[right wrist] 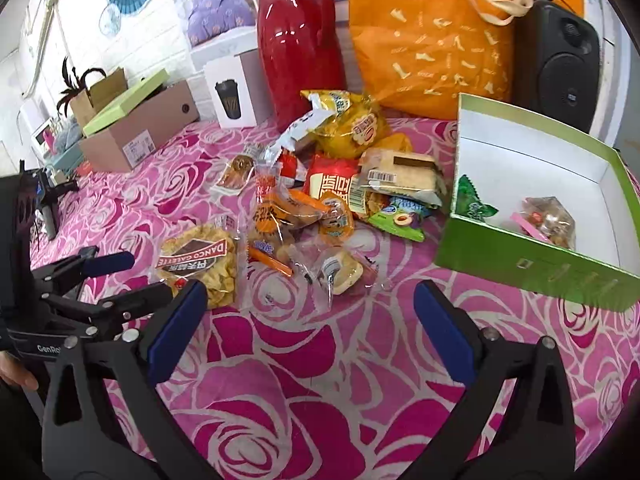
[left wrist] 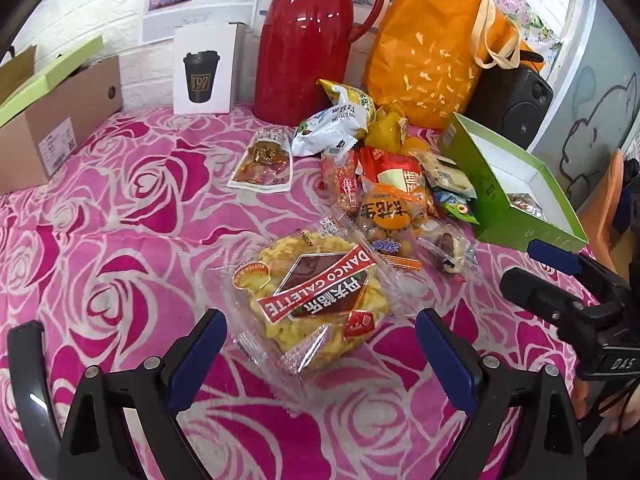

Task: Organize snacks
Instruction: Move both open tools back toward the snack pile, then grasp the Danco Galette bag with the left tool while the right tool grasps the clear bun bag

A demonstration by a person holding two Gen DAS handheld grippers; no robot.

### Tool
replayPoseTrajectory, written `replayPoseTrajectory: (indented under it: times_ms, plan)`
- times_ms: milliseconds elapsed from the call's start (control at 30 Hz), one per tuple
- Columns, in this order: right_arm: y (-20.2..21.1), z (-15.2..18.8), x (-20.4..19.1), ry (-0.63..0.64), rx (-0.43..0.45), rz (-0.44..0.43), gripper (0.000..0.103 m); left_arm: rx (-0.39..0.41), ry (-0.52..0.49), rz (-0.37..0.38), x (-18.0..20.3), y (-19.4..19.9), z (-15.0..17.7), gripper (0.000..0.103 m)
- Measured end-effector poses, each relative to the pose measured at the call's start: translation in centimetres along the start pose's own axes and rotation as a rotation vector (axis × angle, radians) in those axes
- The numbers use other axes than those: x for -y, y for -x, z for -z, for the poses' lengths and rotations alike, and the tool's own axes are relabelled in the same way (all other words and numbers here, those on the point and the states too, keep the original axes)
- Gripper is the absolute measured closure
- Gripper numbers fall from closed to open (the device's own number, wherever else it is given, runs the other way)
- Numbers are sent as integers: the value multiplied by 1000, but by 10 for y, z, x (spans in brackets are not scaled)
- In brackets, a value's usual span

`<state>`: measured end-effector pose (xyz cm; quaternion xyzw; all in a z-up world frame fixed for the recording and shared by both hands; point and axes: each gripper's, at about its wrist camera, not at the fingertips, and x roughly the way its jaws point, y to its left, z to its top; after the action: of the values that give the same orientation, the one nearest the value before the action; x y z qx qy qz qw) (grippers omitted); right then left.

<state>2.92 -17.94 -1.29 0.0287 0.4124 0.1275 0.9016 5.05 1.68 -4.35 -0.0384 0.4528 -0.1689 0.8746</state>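
A heap of wrapped snacks (left wrist: 384, 176) lies on the pink rose-patterned cloth (left wrist: 120, 240). Nearest me is a clear Danco Galette packet (left wrist: 316, 300) of yellow biscuits; my left gripper (left wrist: 320, 344) stands open just in front of it, one finger on each side, not touching. An open green box (right wrist: 532, 264) with a white inside sits at the right and holds a clear snack bag (right wrist: 550, 220) and a green packet (right wrist: 472, 202) at its rim. My right gripper (right wrist: 310, 320) is open over bare cloth, short of a small cake packet (right wrist: 344, 270). The Danco packet (right wrist: 200, 264) lies to its left.
Along the back stand a red thermos jug (left wrist: 304, 44), an orange tote bag (left wrist: 436, 48), a black speaker (right wrist: 556, 64), a white cup box (left wrist: 204, 68) and a brown cardboard box (left wrist: 52, 120). A person's hand (right wrist: 16, 376) shows at the left edge.
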Motion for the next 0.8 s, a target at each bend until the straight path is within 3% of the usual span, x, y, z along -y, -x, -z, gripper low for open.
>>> replayPoseTrajectory:
  times_ms: [100, 400, 433, 467, 633, 800]
  plan:
    - [-14, -5, 1, 30, -23, 10, 1, -9, 22, 11, -6, -4, -3, 6]
    - [-59, -9, 5, 31, -126, -20, 30, -55, 176, 77, -28, -16, -3, 6]
    - [-62, -7, 5, 30, -136, -18, 39, -69, 186, 70, -29, -22, -4, 6]
    - [-63, -6, 6, 26, -144, -21, 55, -79, 194, 66, -30, -27, -4, 6]
    - [-52, 1, 13, -13, -133, -60, 59, -82, 231, 94, -28, -38, -9, 6]
    - [-44, 4, 14, -25, -126, -67, 59, -68, 180, 102, -19, -40, -10, 28]
